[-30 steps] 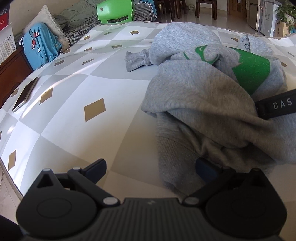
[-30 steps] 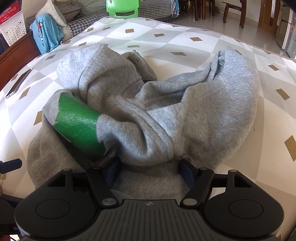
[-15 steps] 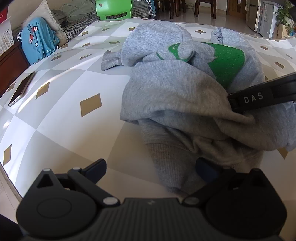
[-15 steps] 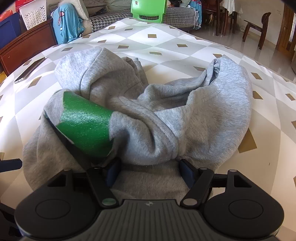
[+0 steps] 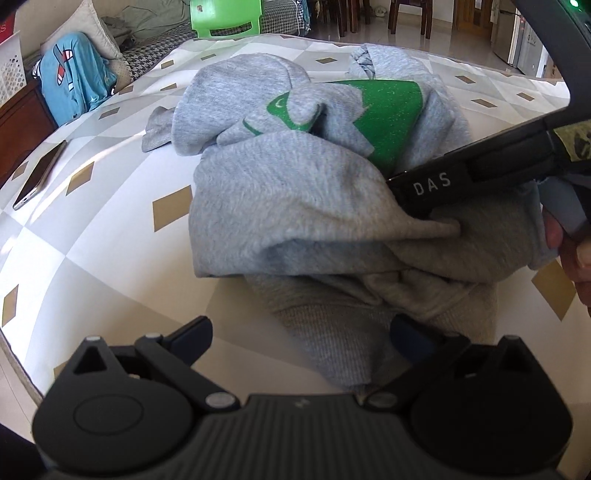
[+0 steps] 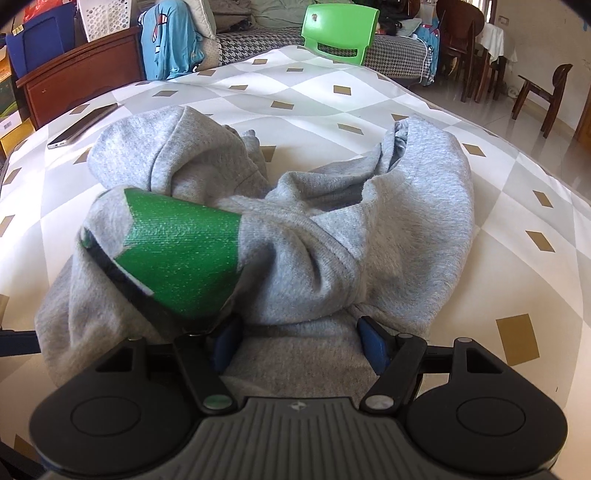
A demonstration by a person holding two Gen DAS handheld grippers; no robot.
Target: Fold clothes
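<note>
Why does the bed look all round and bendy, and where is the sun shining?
Both wrist views use a fisheye lens, so the flat bed cover bulges like a ball. Left wrist view: sunlight stripes it beside the phone, and the grey sweatshirt shades the cover below. Right wrist view: sun brightens the far cover; everything looks sharp.

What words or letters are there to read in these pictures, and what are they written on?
"DAS": white letters on the black side of the right tool, seen from the left wrist view.
Green print on the crumpled grey sweatshirt: a shape only, no letters readable.
Red box at the far left edge: markings cut off, unreadable.
Cardboard box label at the left: too small to read.
</note>
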